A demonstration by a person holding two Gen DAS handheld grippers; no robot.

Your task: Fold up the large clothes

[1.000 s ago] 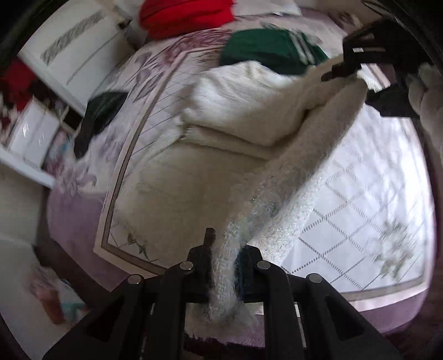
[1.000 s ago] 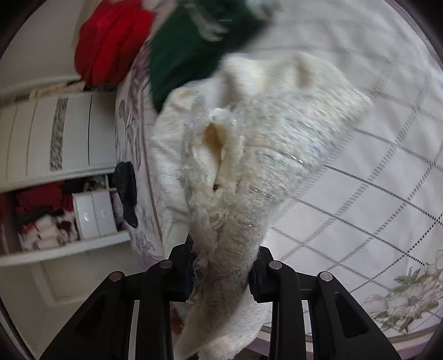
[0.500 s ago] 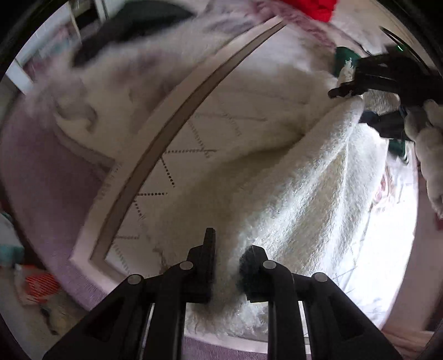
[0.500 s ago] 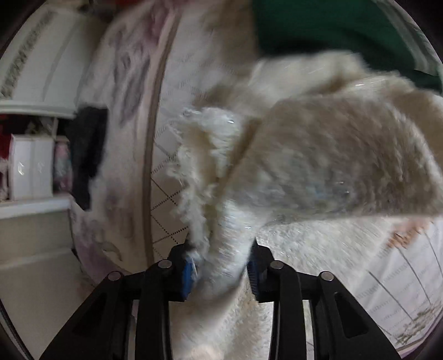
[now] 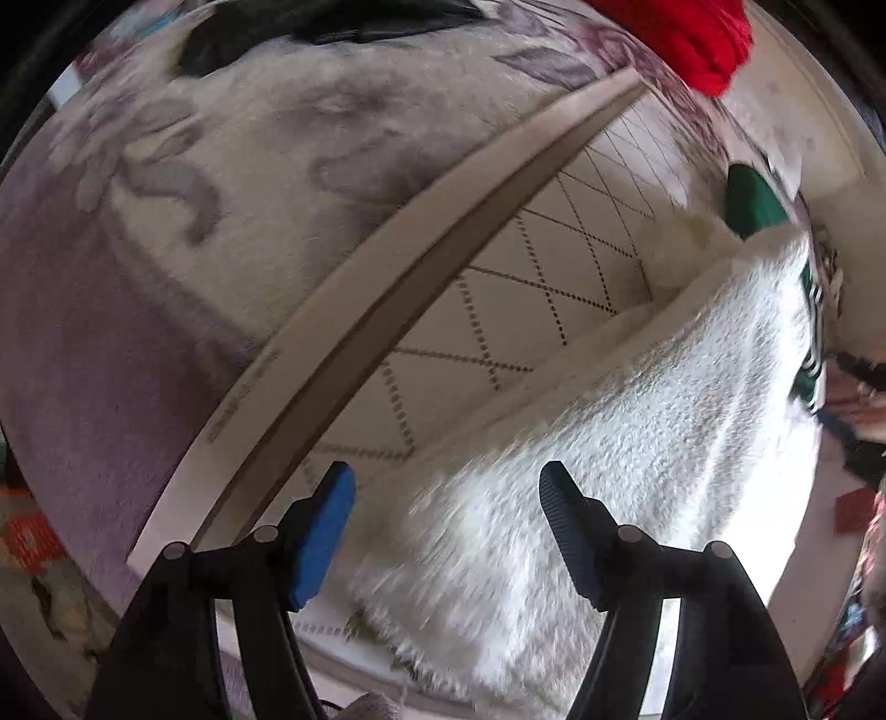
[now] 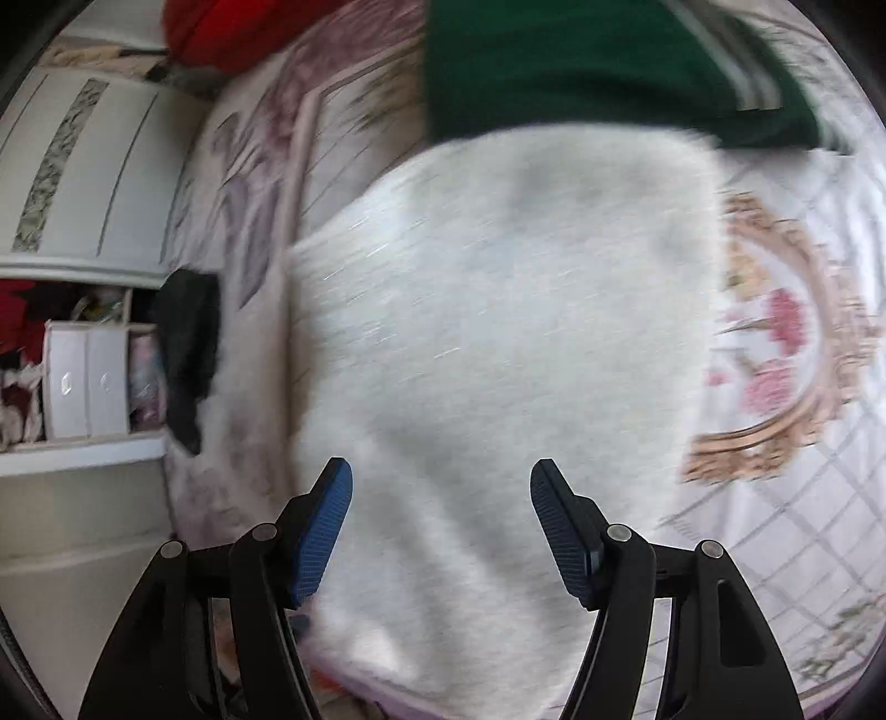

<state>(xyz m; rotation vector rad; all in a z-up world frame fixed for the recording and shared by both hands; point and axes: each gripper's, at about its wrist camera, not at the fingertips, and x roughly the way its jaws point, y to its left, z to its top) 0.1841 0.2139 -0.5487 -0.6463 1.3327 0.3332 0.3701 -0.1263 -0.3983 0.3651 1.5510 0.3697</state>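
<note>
Both hand-held grippers have just been opening, and nothing is pinched between the pads now. On my left gripper the jaws stand wide, blue pad on one side and dark ribbed pad on the other, with the fluffy white fleece garment lying below them rather than clamped. My right gripper shows the same: jaws spread, the same white fleece spread flat beneath and filling most of that view.

I read this as the release at the end of a fold. The fleece lies on the quilted bedspread with its diamond stitching and lilac floral border, and in the left view a doubled edge shows along its far side, so a layer appears to lie over another. Letting go with both sides together makes sense, as it keeps the folded layer from dragging askew.

Just beyond the fleece sits a dark green garment with white stripes, touching or nearly touching its far edge; I cannot tell which through the blur. A red bundle of cloth lies farther off near the bed's edge, and a black garment hangs at the bedside.
</note>
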